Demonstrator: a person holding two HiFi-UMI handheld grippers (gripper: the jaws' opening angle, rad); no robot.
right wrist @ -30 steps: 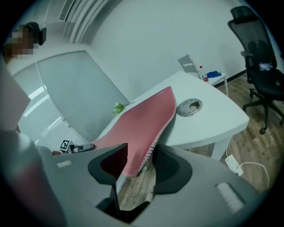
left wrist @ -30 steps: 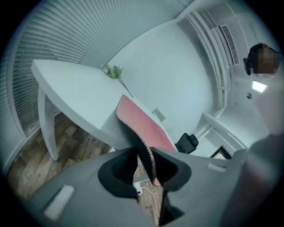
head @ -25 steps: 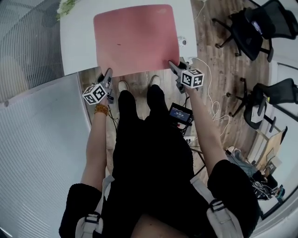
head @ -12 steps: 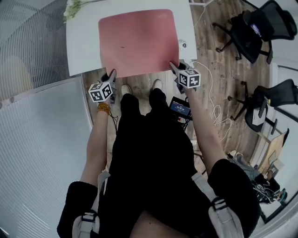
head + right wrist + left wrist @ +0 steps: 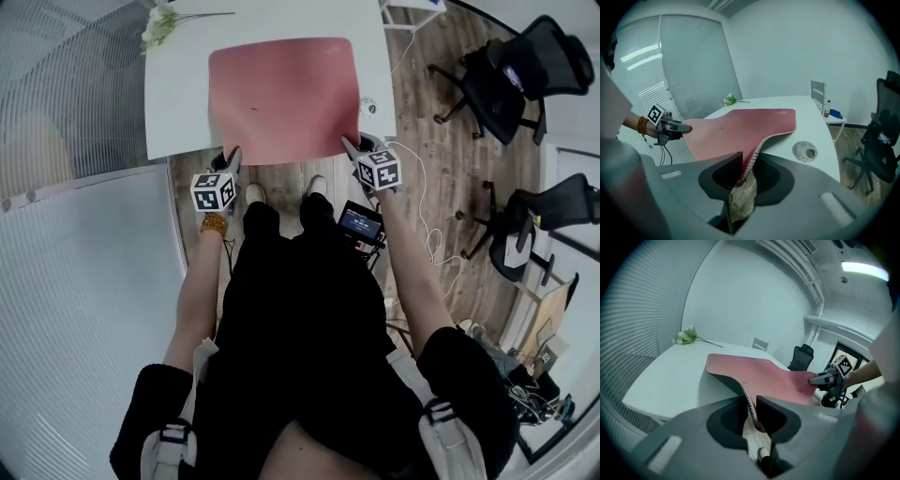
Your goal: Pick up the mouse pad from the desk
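Step in hand, I judge: lift. My left gripper [image 5: 231, 157] clenched on mouse pad [image 5: 281, 94] corner at desk [image 5: 176, 103] front edge; right gripper [image 5: 350, 144] clamped on other front corner. Pad's near edge raised at desk front, far end seemingly resting on desktop. Next, I reckon: raise both grippers together, evenly, or pad sags, slips. Pad: pinkish-red top, dark underside, thin, floppy, curling at gripped corners.
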